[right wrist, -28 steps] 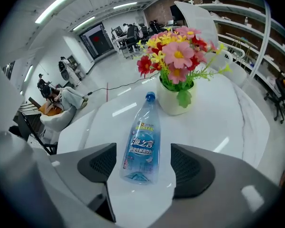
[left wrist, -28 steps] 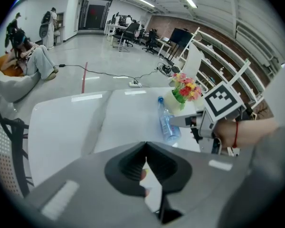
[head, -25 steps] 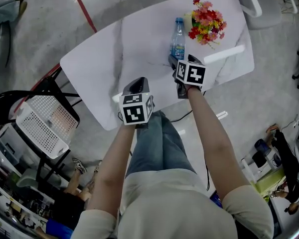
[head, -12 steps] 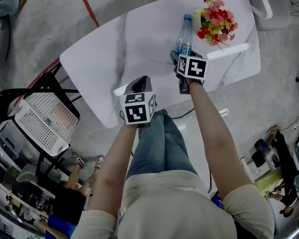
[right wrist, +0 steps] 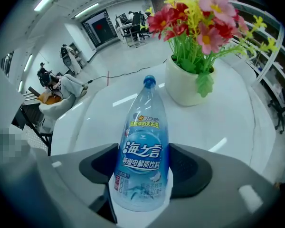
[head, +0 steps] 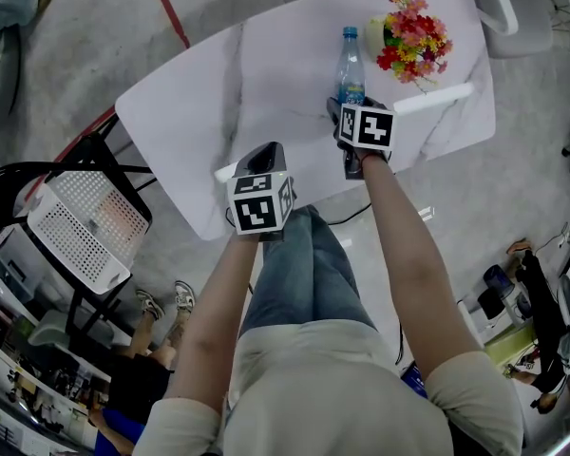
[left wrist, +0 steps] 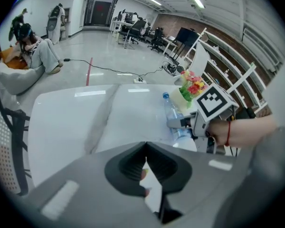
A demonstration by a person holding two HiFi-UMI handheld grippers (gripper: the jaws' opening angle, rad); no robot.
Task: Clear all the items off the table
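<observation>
Seen from above, a person stands at the near edge of a white marbled table (head: pixel 218 103), a gripper in each hand, both pointing steeply down. The right gripper (right wrist: pixel 141 171) has a clear, blue-labelled water bottle (right wrist: pixel 142 141) standing upright on the table between its jaws. The jaws are partly open and have just been closing. They flank the bottle's lower body closely, with thin slivers of tabletop showing at its base (no squeeze is visible). Beyond this gripper and a little to its right, near the bottle but apart from it, a white pot of red, pink and yellow flowers (right wrist: pixel 190 87) stands toward the table's far corner. The left gripper (left wrist: pixel 145 151) hangs just inside the table's near edge, its jaws together at the tips with nothing between them. Ahead of it, and to the left of the right gripper, the tabletop is bare out to its rounded corners. Off the table, left of the left gripper, a white perforated basket (head: pixel 81 231) sits on a dark frame, with grey floor (head: pixel 76 55) beyond.
</observation>
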